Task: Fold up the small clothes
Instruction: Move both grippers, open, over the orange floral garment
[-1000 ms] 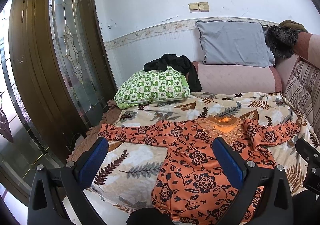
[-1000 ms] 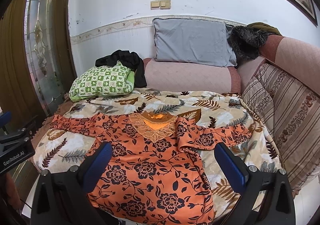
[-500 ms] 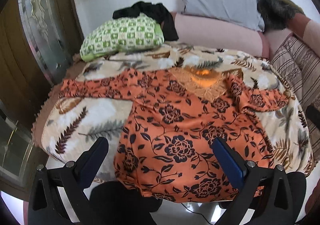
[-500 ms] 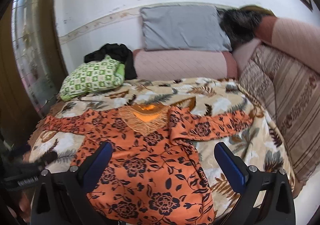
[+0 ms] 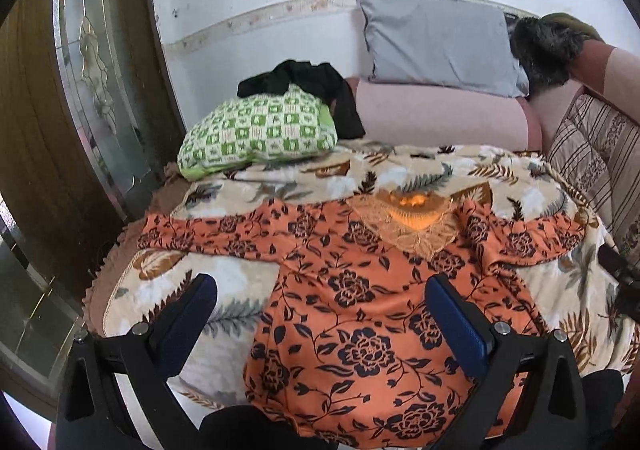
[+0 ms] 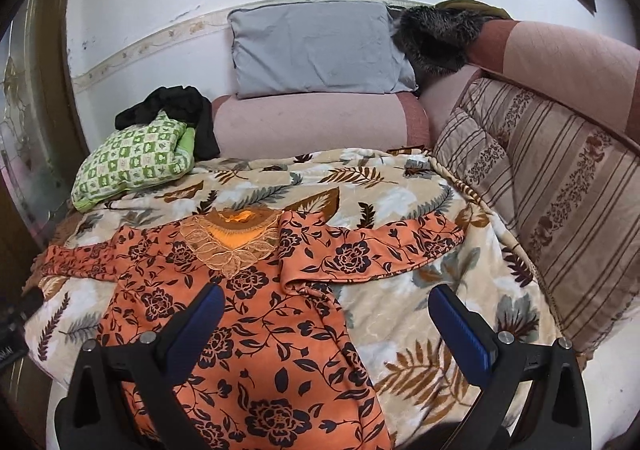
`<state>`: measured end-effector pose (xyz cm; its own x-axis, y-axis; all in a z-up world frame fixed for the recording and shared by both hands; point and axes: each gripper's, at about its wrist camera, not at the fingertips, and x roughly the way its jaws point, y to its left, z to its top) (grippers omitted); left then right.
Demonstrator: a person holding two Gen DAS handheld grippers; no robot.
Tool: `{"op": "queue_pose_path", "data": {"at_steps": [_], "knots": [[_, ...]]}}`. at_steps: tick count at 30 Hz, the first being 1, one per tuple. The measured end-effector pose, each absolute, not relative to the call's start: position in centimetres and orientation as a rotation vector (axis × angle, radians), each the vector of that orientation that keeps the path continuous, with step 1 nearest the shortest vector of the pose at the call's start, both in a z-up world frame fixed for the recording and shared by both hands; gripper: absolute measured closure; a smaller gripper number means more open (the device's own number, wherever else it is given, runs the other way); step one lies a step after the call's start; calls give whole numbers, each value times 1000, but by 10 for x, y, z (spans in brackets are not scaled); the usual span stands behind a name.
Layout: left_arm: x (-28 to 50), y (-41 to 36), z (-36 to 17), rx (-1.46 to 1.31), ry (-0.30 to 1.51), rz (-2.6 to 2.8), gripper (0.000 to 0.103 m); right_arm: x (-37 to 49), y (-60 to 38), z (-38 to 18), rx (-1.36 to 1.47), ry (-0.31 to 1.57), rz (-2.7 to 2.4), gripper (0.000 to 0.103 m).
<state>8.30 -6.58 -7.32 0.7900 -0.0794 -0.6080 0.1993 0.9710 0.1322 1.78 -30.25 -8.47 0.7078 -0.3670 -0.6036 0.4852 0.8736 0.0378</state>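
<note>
Orange floral top [image 5: 360, 290] lies flat, face up, on the leaf-print blanket [image 6: 420, 186] covering the bed. Neckline [image 6: 236, 234] is at the far side, hem hanging over the near edge toward both grippers. Long axis runs straight away from them; sleeves stick out sideways across it.

Left gripper [image 5: 320, 314]: jaws wide apart, nothing held, hovering over the lower left part of the body panel, left finger above bare blanket, right finger above fabric. Left sleeve [image 5: 208, 234] lies ahead and to its left, stretched toward the bed edge by the door.

Right gripper [image 6: 326, 324]: also spread wide and empty, sitting over the top's right side seam. Right sleeve [image 6: 380, 250] is just ahead of it, angled out toward the striped cushion [image 6: 560, 210], already partly creased at the shoulder.

My read: each sleeve goes to its own-side gripper, and the right one is nearer its target. Both point forward and slightly down, level, not yet touching cloth.
</note>
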Motion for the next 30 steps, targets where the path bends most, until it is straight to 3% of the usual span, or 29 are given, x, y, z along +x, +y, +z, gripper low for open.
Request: {"op": "queue_pose_path", "data": {"at_steps": [21,24,27,30], "knots": [[99,-68,-90,207,658,-159,0,29,-286,-84,167,636,-453,0],[140,-76,-123,192,764,-191,0,38,-304,-97,210,632,-402,0],[190,-82,-176,130,1003,-238,0,54,-354,-125,324,616,-290,0],[216,-86,-210,101,1050,-187,0,71,-423,-164,475,633,-229,0]]}}
